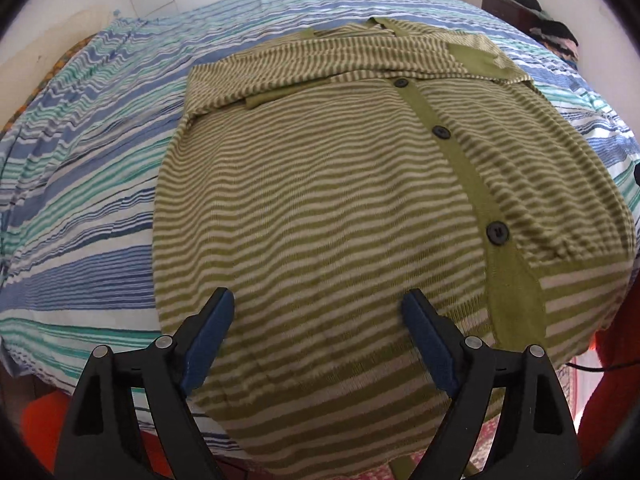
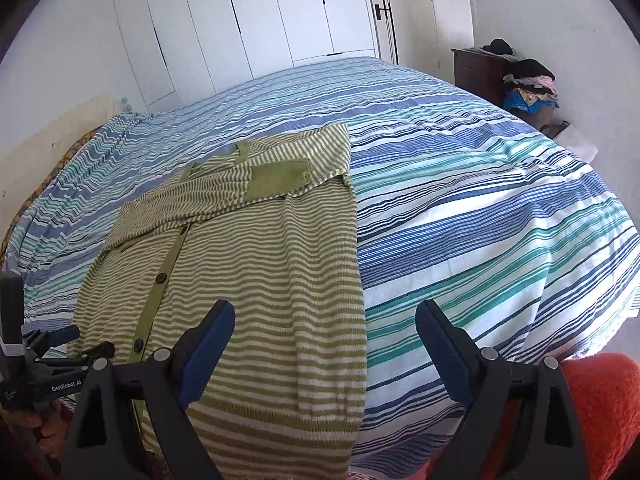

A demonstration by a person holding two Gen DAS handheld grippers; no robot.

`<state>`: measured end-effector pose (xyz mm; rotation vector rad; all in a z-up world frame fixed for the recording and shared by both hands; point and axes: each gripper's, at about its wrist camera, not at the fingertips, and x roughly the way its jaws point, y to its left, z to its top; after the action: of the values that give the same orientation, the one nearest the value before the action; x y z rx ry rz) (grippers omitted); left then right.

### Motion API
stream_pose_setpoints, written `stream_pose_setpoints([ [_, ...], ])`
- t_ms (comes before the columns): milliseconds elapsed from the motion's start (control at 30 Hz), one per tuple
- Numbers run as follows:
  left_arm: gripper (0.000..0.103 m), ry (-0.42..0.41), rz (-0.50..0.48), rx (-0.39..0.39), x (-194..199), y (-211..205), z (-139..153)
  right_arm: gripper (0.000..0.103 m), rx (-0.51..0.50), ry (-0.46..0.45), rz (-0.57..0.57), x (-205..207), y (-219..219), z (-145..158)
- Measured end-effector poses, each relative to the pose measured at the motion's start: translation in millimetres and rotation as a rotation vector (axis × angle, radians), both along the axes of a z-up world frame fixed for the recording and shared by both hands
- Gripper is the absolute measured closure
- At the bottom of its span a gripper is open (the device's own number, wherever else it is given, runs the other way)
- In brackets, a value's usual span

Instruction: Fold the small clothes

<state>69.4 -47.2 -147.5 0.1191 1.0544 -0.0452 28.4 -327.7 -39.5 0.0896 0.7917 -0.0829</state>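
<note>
A green-and-cream striped cardigan lies flat on the bed, buttoned, with dark buttons down a plain green placket. Both sleeves are folded across its chest at the far end. My left gripper hangs open over the near hem area, its blue pads apart with only flat knit showing between them. In the right wrist view the cardigan fills the left half. My right gripper is open astride the garment's right edge, its left pad over the knit and its right pad over the sheet. The left gripper shows at the far left.
The bed has a blue, teal and white striped sheet reaching to its near edge. White wardrobe doors stand behind it. A dark dresser and a pile of clothes are at the back right. Orange-red fabric is at the near right.
</note>
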Motion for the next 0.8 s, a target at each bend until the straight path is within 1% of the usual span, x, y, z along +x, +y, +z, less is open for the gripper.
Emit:
stream_pose_setpoints([
  [167, 0.016, -0.048, -0.028, -0.002, -23, 11, -1, 0.012, -0.043, 0.033, 0.004, -2, 12, -9],
  [233, 0.012, -0.055, -0.024, 0.005, -27, 16, -4, 0.012, -0.055, 0.050, -0.002, -3, 14, -14],
  [267, 0.011, -0.052, -0.016, 0.001, -27, 20, -6, 0.012, -0.062, 0.055, -0.003, -3, 15, -15],
  [400, 0.011, -0.034, 0.051, -0.059, -24, 37, -6, 0.012, -0.073, 0.065, -0.017, -2, 13, -16],
  [567, 0.011, -0.066, 0.115, -0.096, -25, 52, 8, 0.012, -0.066, 0.072, -0.029, -1, 10, -18],
  [667, 0.011, -0.074, 0.137, -0.107, -28, 59, 11, 0.012, -0.067, 0.067, -0.025, -2, 10, -17],
  [800, 0.011, -0.067, 0.151, -0.103, -28, 62, 8, 0.012, -0.063, 0.066, -0.024, -2, 9, -17],
])
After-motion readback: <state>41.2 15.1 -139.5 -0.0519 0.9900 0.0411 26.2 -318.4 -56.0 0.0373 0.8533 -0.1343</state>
